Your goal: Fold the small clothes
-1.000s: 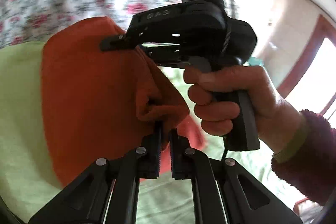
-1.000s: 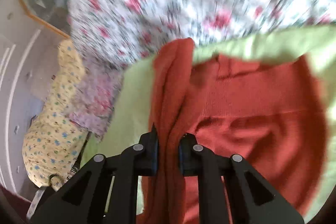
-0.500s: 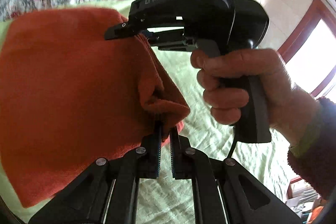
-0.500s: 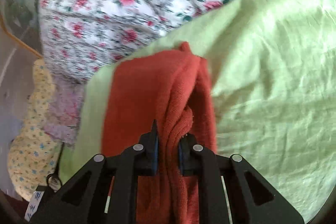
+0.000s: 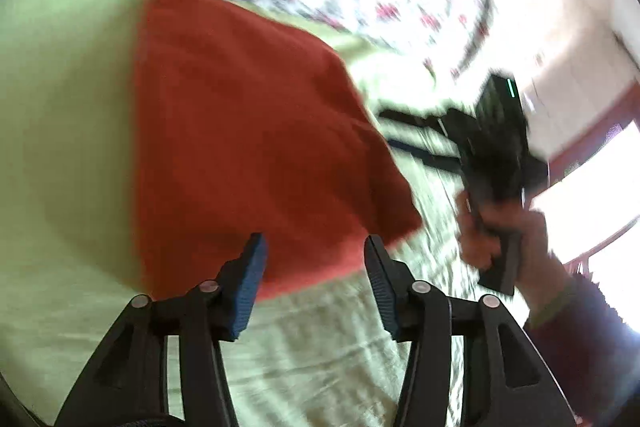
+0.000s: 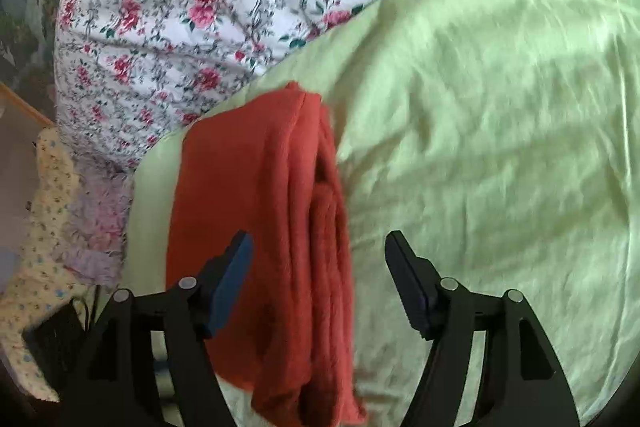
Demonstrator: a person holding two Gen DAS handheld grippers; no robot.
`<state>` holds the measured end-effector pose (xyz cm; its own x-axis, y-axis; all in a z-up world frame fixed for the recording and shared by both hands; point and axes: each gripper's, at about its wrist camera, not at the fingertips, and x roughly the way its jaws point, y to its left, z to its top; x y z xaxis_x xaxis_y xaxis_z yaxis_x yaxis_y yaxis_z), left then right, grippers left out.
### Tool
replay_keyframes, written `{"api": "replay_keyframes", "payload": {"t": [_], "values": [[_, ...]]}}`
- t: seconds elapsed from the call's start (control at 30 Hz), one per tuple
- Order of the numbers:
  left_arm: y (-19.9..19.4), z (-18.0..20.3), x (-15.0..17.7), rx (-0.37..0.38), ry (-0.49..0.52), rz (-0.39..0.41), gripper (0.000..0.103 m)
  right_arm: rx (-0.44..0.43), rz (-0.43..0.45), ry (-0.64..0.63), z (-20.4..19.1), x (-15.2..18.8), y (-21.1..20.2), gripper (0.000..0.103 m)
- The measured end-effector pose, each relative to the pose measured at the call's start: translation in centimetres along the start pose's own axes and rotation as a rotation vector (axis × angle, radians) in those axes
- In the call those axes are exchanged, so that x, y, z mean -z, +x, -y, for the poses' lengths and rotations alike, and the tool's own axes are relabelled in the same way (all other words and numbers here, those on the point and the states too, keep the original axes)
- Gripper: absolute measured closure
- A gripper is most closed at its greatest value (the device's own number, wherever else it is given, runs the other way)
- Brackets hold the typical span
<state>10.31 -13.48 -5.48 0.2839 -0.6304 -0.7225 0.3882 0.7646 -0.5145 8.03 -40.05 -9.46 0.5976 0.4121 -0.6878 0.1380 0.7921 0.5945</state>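
The orange-red garment is showing a soft, fuzzy knit cloth, matt. The light green sheet is looking like thin, creased woven cloth. The floral bedcover is appearing as smooth printed cotton-like fabric, also matt.

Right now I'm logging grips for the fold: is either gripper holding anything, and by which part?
Nothing is held. The left gripper and right gripper are both opening, pads clear of the folded orange-red knitted garment, which lies on the light green sheet.
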Motion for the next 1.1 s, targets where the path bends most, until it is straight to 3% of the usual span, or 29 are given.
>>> {"api": "replay_keyframes", "payload": {"t": [0.17, 0.27, 0.5, 0.6, 0.7, 0.77, 0.83, 1.0, 1.1], "values": [[-1.4, -4.7, -3.2, -0.086, -0.103, 0.034, 0.038, -0.034, -0.045, 0.009, 0.1, 0.7, 1.2, 0.029], [-1.2, -6.6, -3.7, -0.088, -0.155, 0.029, 0.036, -0.049, -0.071, 0.016, 0.2, 0.6, 2.1, 0.029], [3.7, -8.3, -5.7, -0.114, -0.189, -0.040, 0.032, -0.104, -0.123, 0.024, 0.4, -0.3, 4.0, 0.029], [5.6, -9.4, -6.0, -0.087, -0.229, -0.056, 0.033, -0.109, -0.136, 0.025, 0.6, -0.7, 4.8, 0.029], [6.3, -9.9, -6.4, -0.066, -0.236, -0.028, 0.048, -0.106, -0.137, 0.025, 0.5, -0.8, 5.2, 0.031], [6.9, -9.8, -6.6, -0.061, -0.234, -0.028, 0.061, -0.106, -0.153, 0.016, 0.2, -0.6, 5.6, 0.060], [6.6, -9.5, -6.6, -0.048, -0.225, -0.019, 0.073, -0.119, -0.181, 0.041, 0.1, -0.2, 6.3, 0.071], [3.5, -8.2, -6.2, 0.004, -0.189, 0.025, 0.078, -0.151, -0.134, 0.054, -1.5, 0.8, 4.7, 0.076], [-0.4, -7.6, -5.0, 0.020, -0.167, 0.064, 0.078, -0.188, -0.133, 0.031, -4.0, 2.3, 3.6, 0.077]]}}
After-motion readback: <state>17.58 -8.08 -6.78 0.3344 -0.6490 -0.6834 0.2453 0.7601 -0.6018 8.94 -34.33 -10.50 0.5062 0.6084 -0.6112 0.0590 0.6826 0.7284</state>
